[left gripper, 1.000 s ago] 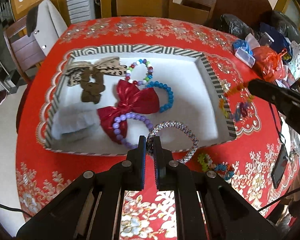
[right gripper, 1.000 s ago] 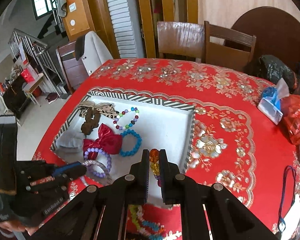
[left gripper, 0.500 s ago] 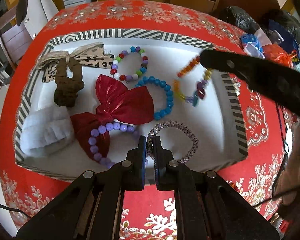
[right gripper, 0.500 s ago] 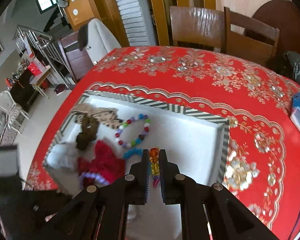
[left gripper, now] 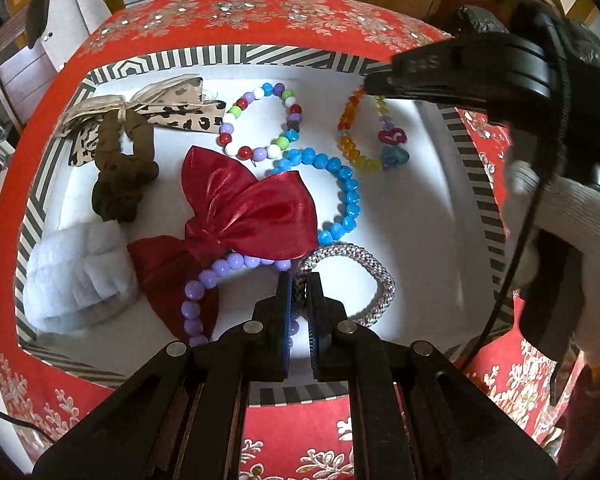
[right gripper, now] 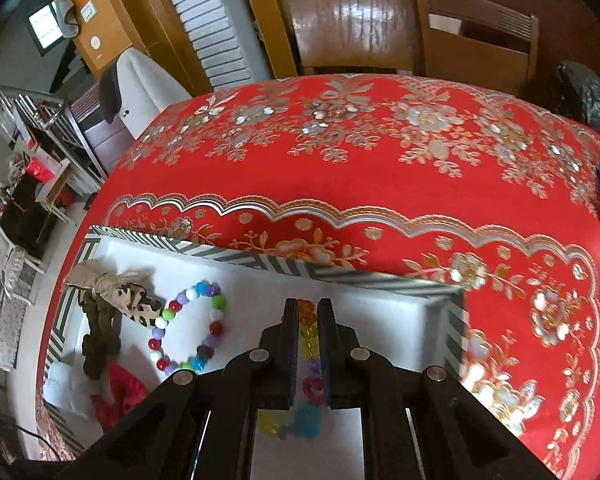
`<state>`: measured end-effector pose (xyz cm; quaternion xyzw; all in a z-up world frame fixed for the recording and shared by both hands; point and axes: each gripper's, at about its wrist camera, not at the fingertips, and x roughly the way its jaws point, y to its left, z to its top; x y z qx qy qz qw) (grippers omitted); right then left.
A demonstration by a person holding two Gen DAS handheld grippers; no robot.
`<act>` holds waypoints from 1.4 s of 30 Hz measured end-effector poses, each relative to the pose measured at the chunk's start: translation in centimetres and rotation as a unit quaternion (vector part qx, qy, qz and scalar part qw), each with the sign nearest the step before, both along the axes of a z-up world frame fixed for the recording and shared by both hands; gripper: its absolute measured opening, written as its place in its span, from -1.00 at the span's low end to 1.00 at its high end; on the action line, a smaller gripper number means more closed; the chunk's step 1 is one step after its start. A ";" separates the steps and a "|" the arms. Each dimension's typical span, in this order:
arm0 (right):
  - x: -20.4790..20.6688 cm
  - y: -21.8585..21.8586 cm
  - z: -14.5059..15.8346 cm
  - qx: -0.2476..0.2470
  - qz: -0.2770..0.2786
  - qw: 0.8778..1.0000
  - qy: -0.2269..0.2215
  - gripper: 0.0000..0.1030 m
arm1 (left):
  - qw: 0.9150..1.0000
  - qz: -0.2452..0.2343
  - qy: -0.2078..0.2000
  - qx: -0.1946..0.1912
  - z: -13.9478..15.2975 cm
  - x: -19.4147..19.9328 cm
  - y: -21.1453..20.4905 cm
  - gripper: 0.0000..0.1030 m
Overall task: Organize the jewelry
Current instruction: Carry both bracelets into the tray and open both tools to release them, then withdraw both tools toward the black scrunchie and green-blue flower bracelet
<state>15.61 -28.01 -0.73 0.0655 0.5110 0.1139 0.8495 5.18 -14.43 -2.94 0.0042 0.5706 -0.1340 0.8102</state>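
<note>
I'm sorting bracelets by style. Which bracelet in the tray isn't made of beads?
The silver braided bracelet pinched by the left gripper: a woven rope band, unlike the blue, purple and multicoloured beaded ones.

The right tool [left gripper: 374, 86] carried the rainbow bracelet [left gripper: 370, 136] (still pinched) over the tray [left gripper: 486, 208].

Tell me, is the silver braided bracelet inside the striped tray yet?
Inside. The silver braided bracelet lies on the white floor of the striped tray, with the left gripper jaws shut on it.
</note>
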 end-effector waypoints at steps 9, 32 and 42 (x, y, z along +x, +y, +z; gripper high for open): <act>-1.5 -1.2 1.3 0.008 -0.009 1.000 0.002 -0.66 | 1.000 -0.002 -0.003 0.013 0.0 -0.4 -0.2 -0.76; -22.8 -4.0 6.5 0.015 -0.054 0.997 -0.047 -0.24 | 0.996 0.013 -0.075 0.045 4.5 -6.6 1.3 -0.03; -29.0 -4.4 6.6 0.008 -0.067 0.997 -0.046 -0.23 | 0.995 0.010 -0.091 0.050 5.8 -11.3 1.0 -0.03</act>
